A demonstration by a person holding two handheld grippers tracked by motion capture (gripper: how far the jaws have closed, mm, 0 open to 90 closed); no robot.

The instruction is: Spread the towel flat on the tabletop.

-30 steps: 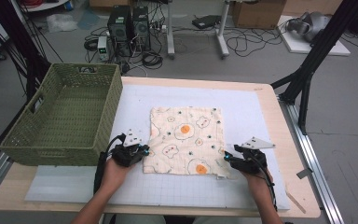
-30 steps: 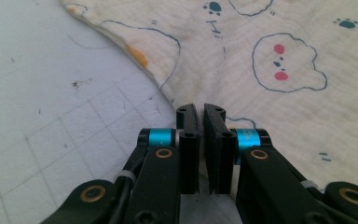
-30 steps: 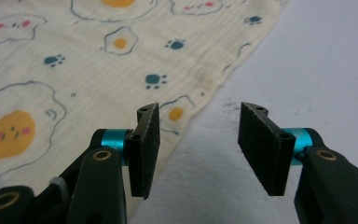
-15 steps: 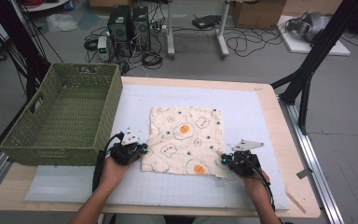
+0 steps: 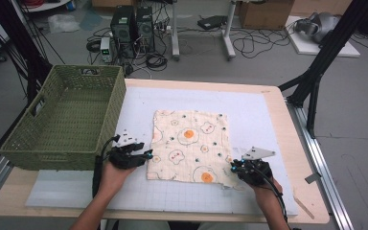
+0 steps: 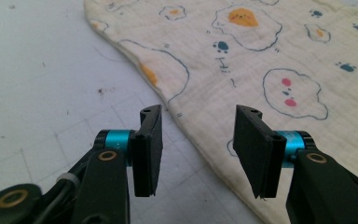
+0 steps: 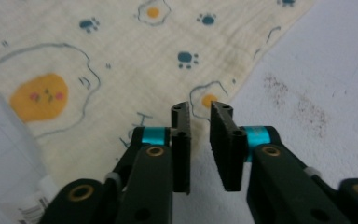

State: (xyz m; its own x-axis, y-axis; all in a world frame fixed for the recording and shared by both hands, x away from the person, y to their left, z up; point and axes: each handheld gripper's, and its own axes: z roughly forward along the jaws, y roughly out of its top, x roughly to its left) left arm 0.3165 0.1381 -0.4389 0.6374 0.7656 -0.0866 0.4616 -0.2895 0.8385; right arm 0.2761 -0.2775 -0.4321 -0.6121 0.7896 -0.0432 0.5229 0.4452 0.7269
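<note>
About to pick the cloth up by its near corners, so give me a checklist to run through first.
1. Cloth lies flat on the mat: ok.
2. Left gripper open, jaws just opened, astride the cloth edge: ok.
3. Right gripper gap narrow, jaws just reopened, nothing pinched: not ok.
4. Right gripper at the near corner: ok.
5. Basket empty: ok.
6. Cloth single layer: cannot tell.

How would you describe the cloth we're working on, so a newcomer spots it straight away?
Start at the white mat covering the wooden table, right of the green wicker basket. The cloth lies flat mid-mat: a cream square printed with fried eggs and blue paw prints, the mat's one patterned thing.
</note>
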